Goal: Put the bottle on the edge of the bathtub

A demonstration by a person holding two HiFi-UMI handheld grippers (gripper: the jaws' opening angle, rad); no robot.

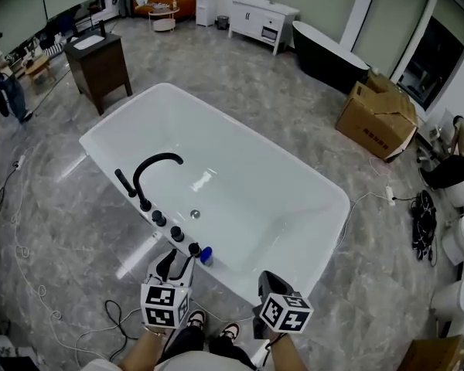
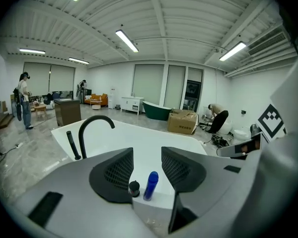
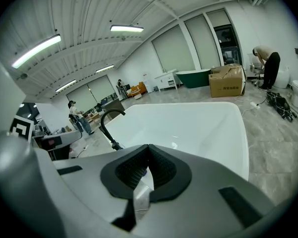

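A small blue bottle (image 1: 206,255) stands upright on the near rim of the white bathtub (image 1: 309,207), beside a black knob (image 1: 194,249). My left gripper (image 1: 178,263) hovers just short of it, open. In the left gripper view the bottle (image 2: 150,185) shows in the gap beyond the jaws, next to the knob (image 2: 133,187), and neither pad touches it; the left gripper (image 2: 147,155) holds nothing. My right gripper (image 1: 269,283) hangs to the right of the bottle, below the tub's rim. In its own view the right gripper (image 3: 148,150) is shut with nothing in it.
A black arched faucet (image 1: 150,170) and a row of black knobs (image 1: 168,226) line the tub's near-left rim. Cables (image 1: 31,269) lie on the marble floor. A cardboard box (image 1: 376,116), a dark tub (image 1: 329,54), a dark vanity (image 1: 100,64) and a person (image 1: 4,79) stand farther off.
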